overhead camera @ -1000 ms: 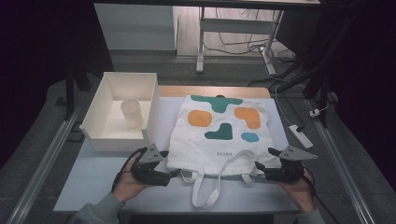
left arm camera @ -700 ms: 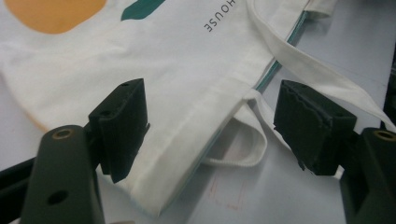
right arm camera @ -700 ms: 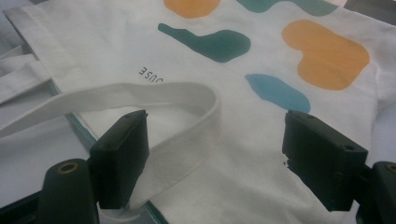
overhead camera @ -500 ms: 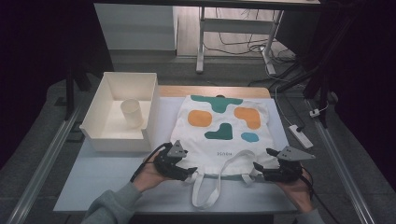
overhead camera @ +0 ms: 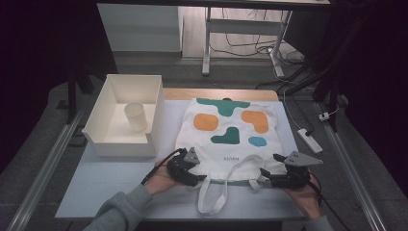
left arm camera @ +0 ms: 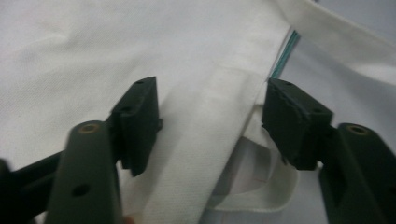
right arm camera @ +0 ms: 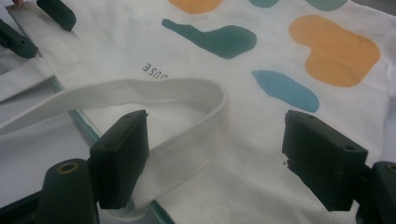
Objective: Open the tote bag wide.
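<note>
tote bag [overhead camera: 227,130] lying flat on the worktop [overhead camera: 120,178], printed side up, with orange, teal and blue patches, just beside the white box [overhead camera: 126,144] and to its right. standing inside that box, a pale cup [overhead camera: 135,117]. trailing off the bag's near edge toward the person, two white handles [overhead camera: 211,195].

left claw [overhead camera: 196,179] resting at the bag's near left corner, where a handle is stitched on. in the left gripper view, claw [left arm camera: 210,121] straddling the hem and the sewn handle strap [left arm camera: 219,140], jaws having just been closing, cloth lying between them yet with gaps showing on both sides, so not yet clamping: parted.

right claw [overhead camera: 265,176] sitting at the bag's near right corner, well apart from the left one, across the bag's near edge. in the right gripper view, claw [right arm camera: 215,154] gaping wide over the other handle strap [right arm camera: 187,135] and the bag's cloth, pads not pressing on either, gripping nothing. farther along the bag's edge in that same view, the left claw's black tips [right arm camera: 56,11].

lying on the floor to the right of the bag, beyond the worktop, a white power strip [overhead camera: 309,140].
</note>
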A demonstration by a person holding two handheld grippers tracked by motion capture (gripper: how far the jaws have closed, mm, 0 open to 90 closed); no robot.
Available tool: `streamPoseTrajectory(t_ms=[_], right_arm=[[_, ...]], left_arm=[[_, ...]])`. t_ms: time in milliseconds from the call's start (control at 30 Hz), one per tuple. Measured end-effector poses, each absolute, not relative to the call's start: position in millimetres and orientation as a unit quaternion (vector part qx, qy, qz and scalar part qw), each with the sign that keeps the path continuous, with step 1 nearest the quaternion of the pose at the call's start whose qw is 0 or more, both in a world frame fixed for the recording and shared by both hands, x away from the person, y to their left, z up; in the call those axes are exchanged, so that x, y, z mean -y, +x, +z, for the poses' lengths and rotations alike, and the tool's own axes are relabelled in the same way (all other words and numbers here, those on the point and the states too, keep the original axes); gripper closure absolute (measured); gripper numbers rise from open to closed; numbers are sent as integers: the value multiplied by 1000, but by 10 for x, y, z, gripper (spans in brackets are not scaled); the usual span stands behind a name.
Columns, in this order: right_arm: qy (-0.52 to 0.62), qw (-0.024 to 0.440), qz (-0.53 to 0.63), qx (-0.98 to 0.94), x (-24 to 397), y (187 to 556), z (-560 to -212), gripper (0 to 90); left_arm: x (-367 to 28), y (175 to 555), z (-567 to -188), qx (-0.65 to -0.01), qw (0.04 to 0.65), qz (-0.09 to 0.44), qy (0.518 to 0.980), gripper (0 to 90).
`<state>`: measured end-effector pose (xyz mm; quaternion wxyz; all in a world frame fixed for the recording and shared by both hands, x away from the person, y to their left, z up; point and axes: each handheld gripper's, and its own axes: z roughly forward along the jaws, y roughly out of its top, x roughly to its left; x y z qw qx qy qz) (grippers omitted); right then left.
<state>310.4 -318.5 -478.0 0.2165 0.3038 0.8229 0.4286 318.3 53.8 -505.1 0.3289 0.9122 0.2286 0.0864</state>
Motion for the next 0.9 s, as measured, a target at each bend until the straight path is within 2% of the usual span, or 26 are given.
streamPoseTrajectory(t_ms=[300, 567, 900], right_arm=[[303, 218, 430, -822, 3189, 3098, -4775, 232], [298, 226, 434, -820, 3167, 3072, -4747, 239], [277, 214, 437, -828, 2999, 2993, -4659, 279]], left_arm=[[-560, 3247, -5096, -224, 328, 46, 917, 661], [-564, 3267, -5097, -215, 328, 47, 919, 844], [-629, 3250, -5018, -221, 356, 49, 907, 873]])
